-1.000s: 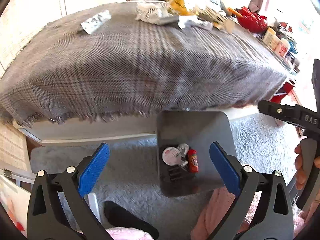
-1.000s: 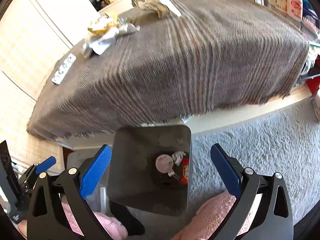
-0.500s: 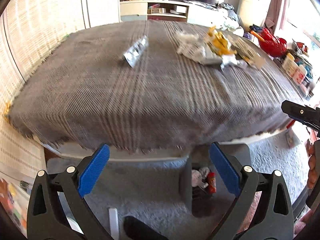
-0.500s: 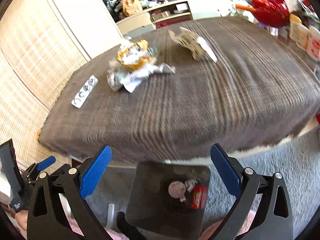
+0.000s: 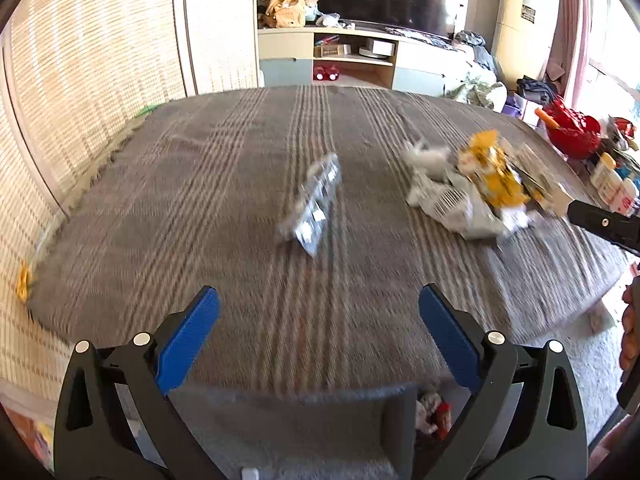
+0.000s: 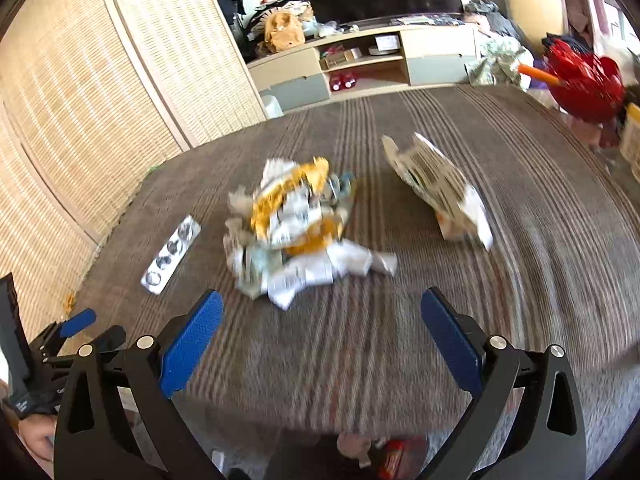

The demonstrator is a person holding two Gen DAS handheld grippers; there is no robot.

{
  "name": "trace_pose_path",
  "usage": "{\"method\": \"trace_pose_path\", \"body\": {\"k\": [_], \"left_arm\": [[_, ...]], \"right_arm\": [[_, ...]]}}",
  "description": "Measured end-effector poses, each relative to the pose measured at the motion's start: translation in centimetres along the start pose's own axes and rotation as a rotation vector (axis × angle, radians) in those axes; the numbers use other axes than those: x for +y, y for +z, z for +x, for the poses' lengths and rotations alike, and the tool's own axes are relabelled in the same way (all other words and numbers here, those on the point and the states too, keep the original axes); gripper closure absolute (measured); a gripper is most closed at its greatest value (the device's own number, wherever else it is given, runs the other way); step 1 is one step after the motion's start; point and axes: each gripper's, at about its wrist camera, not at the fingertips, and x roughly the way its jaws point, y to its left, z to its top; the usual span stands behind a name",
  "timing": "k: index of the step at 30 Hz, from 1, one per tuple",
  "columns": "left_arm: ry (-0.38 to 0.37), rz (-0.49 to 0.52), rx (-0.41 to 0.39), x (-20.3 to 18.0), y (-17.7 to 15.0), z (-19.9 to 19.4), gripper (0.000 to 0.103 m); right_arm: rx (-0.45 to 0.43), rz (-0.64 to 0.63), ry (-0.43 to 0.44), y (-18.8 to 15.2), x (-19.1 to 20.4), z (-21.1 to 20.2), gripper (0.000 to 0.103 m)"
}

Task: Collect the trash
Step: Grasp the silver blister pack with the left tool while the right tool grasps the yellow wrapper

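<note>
On the brown plaid blanket (image 5: 200, 208) lies a silver blister pack (image 5: 316, 204) (image 6: 171, 255), a heap of crumpled yellow and white wrappers (image 5: 476, 188) (image 6: 298, 226), and a flattened printed carton (image 6: 440, 188). My left gripper (image 5: 318, 336) hangs open above the blanket's near edge, short of the blister pack. My right gripper (image 6: 322, 338) is open too, just short of the wrapper heap. A dark bin (image 5: 394, 428) (image 6: 304, 460) with a red can and white scraps shows at the bottom of both views.
A red bowl (image 5: 572, 130) (image 6: 584, 80) and bottles (image 5: 608, 180) stand to the right. A TV unit (image 5: 360, 56) with shelves lines the far wall. Woven panels (image 5: 88, 80) run along the left. Grey carpet (image 5: 568, 340) surrounds the bin.
Both grippers have risen and tilted up from over the bin on the floor toward the blanket top; the trash now sits nearer the middle of each view, the bin at the bottom edge.
</note>
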Motion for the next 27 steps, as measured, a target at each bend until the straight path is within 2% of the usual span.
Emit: {"method": "trace_pose_path", "body": {"k": [7,11,18,20,22,25,27], "left_arm": [[0.024,0.040,0.014,0.1,2.7,4.0,0.008],[0.016,0.025,0.029,0.8,3.6,5.8,0.009],[-0.012,0.017,0.048,1.5,4.8,8.1,0.030],[-0.029,0.010,0.061,1.4,4.9,8.7,0.041],[-0.048,0.009,0.082,1.4,4.7,9.4,0.056],[-0.032,0.040,0.079,1.1,4.3,9.6,0.061],[-0.024,0.065,0.074,0.8,4.0,9.5,0.065]], "right_arm": [[0.000,-0.002,0.008,3.1,1.1,3.0,0.003],[-0.006,-0.038,0.016,4.0,2.6,4.4,0.003],[0.031,-0.077,-0.019,4.4,3.8,7.2,0.005],[0.040,-0.081,-0.021,4.4,4.0,7.8,0.014],[0.052,-0.088,-0.025,4.3,4.0,8.2,0.023],[0.061,-0.090,-0.041,4.1,3.7,8.6,0.033],[0.067,-0.078,-0.034,3.9,3.3,8.7,0.036]]}}
